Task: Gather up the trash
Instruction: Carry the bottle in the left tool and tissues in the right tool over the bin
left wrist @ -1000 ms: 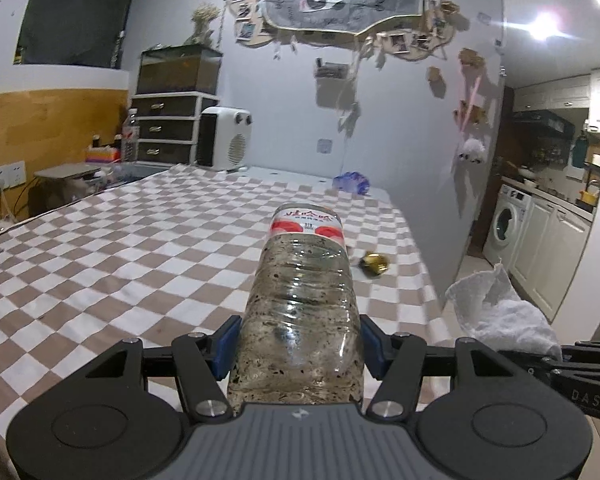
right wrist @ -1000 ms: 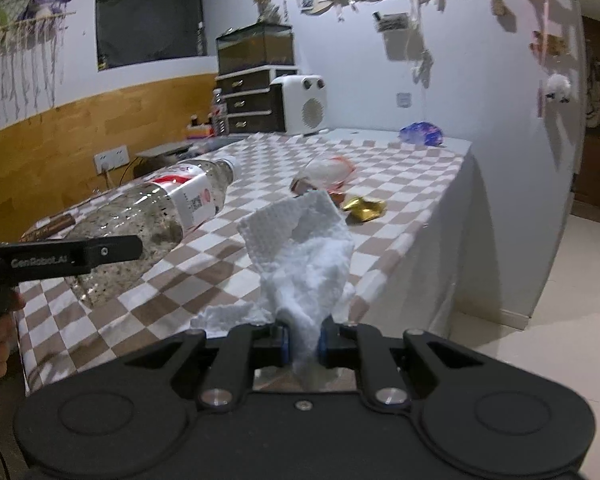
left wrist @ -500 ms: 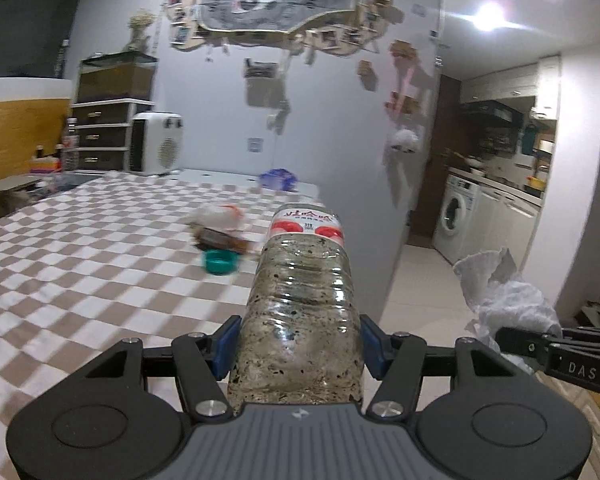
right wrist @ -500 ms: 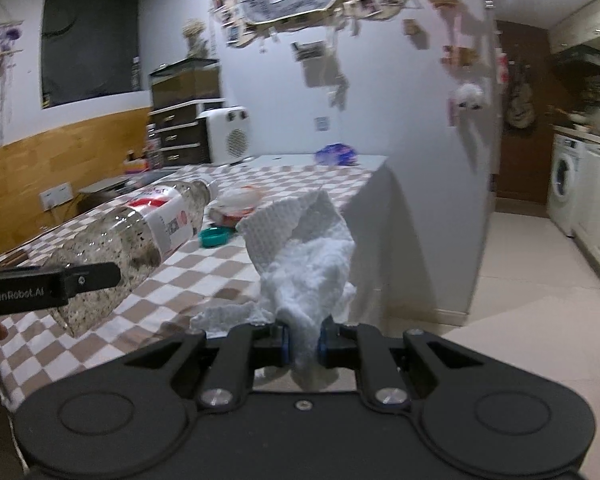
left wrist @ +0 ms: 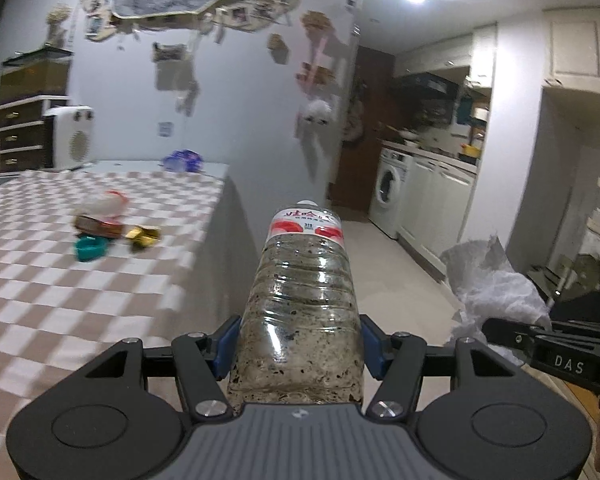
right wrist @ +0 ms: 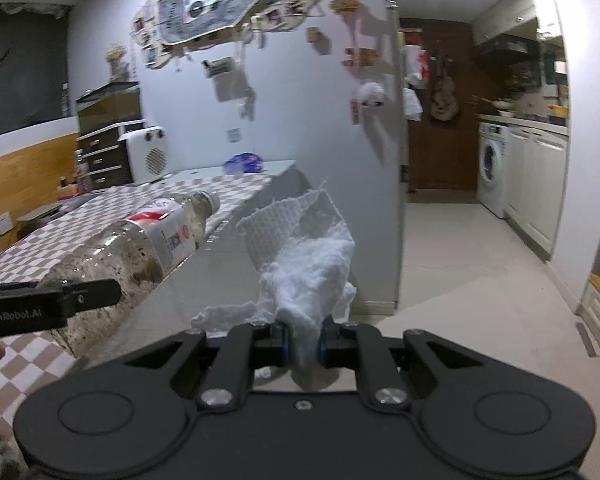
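Observation:
My left gripper (left wrist: 300,352) is shut on a clear plastic bottle (left wrist: 302,300) with a red and white label and dark specks inside. The bottle points forward, off the table's right edge. The bottle also shows in the right wrist view (right wrist: 140,248). My right gripper (right wrist: 303,346) is shut on a crumpled white paper towel (right wrist: 308,264). The paper towel also shows at the right of the left wrist view (left wrist: 492,284). More trash lies on the checkered table (left wrist: 60,280): a teal cap (left wrist: 90,248), a gold wrapper (left wrist: 142,235) and a white and red wrapper (left wrist: 104,206).
A white heater (left wrist: 70,138) and dark drawers (left wrist: 16,132) stand at the table's far end, with a blue bag (left wrist: 182,160) nearby. A tiled floor (right wrist: 460,264) leads to a kitchen with a washing machine (right wrist: 492,170) and white cabinets (left wrist: 440,200).
Both grippers have swung to the right, away from the table and toward the kitchen side. They keep hold of the bottle and the paper towel.

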`<state>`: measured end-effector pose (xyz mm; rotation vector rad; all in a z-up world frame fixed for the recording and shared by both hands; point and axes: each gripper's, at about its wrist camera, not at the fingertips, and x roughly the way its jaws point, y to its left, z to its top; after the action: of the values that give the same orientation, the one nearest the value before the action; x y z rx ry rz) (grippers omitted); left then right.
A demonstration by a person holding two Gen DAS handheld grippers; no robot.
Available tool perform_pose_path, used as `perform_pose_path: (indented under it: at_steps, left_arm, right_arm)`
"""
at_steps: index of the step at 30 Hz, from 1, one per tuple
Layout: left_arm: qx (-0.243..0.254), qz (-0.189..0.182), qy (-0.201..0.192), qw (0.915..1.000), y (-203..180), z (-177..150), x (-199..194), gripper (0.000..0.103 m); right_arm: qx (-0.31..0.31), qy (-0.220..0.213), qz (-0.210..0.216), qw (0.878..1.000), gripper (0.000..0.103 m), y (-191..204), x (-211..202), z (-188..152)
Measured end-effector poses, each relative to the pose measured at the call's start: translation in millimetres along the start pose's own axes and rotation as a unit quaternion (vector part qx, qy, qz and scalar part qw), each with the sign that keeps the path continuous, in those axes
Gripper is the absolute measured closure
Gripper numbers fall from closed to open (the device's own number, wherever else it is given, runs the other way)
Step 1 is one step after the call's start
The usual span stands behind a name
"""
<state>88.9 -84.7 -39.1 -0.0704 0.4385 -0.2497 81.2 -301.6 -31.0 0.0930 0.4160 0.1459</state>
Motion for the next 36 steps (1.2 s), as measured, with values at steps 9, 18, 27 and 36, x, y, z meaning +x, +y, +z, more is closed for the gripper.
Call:
perform_pose_path:
  at_steps: [9,18,27,36]
  left_arm:
    - [0.009,-0.035,0.054,0.9979,-41.7,-17.8,67.0,0.042]
    - [0.007,-0.046,0.134,0.9899,-60.1,-46.9,163.2,0.042]
    - [-0.01,-0.021,0.237,0.9712,-28.4,-100.3,268.3,0.042]
    - [-0.041,0.017,0.316,0.9478,13.7,-151.3,358.2,0.042]
  right_arm:
    - [0.033,0.022,-0.047,0.998,0.089,-51.3,13.1,-23.2]
    - [0.078,0.07,-0.088,0.991,0.089,-90.1,65.8,-54.1]
    - [0.152,0.123,-0.117,0.974,0.089,-117.5,154.0,-92.0]
    - [0.203,0.205,-0.11,0.951,0.089,-103.2,275.3,-143.5]
